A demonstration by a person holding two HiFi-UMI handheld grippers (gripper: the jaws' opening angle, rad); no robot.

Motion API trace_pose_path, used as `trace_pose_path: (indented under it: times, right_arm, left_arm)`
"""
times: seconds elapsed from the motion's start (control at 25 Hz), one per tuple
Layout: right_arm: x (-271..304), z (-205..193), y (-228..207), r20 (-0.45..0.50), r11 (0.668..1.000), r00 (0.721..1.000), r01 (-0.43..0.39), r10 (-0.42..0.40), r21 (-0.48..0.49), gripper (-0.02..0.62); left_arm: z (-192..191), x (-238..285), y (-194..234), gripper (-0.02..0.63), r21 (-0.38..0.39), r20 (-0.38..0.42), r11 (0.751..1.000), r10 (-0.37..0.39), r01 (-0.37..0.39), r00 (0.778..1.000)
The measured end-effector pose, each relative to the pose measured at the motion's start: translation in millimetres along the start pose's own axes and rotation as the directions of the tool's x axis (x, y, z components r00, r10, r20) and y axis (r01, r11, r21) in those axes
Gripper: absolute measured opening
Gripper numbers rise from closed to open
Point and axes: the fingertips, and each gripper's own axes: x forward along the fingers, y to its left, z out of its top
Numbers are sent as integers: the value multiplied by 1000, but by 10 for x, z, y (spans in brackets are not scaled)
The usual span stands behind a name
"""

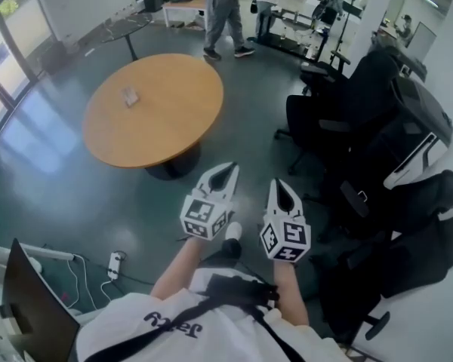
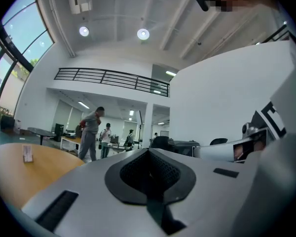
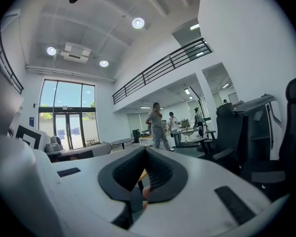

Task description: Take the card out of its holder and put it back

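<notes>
Left claw (image 1: 229, 167) and right claw (image 1: 276, 182) are clenched, empty, at lower centre. The card holder (image 1: 130, 95) stands upper left on the round desk (image 1: 170, 115), well apart. The person should approach squarely, then unclench.

The left gripper (image 1: 226, 170) and the right gripper (image 1: 281, 185) are held out side by side in front of the person's body, close together but apart, and both point away at about level. The left one sits slightly farther out and angles a little to the right. In each gripper view the two jaws meet at their tips with nothing between them. Each gripper's marker cube faces up towards the head. The bare left forearm (image 1: 183, 259) and right forearm (image 1: 288, 292) reach forward from the torso.
</notes>
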Motion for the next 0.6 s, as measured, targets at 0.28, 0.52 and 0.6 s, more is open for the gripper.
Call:
trace_pose_path:
  times: [0.28,0.52,0.6]
  right_arm:
    - [1262,192,-76,-25,996,998,-63,61,-63,18]
    - [2183,363,102,-64,983,985,-165,160,-81,18]
    - [2419,328,193,-84,976,976,-206,199,-77,18]
  left_arm:
    - [120,937,768,11,8,34,998,56,-56,998]
    - [324,1377,1550,11,46,39,988,148,-150,988]
    - [309,1408,1757,11,69,29,978,193,-195,981]
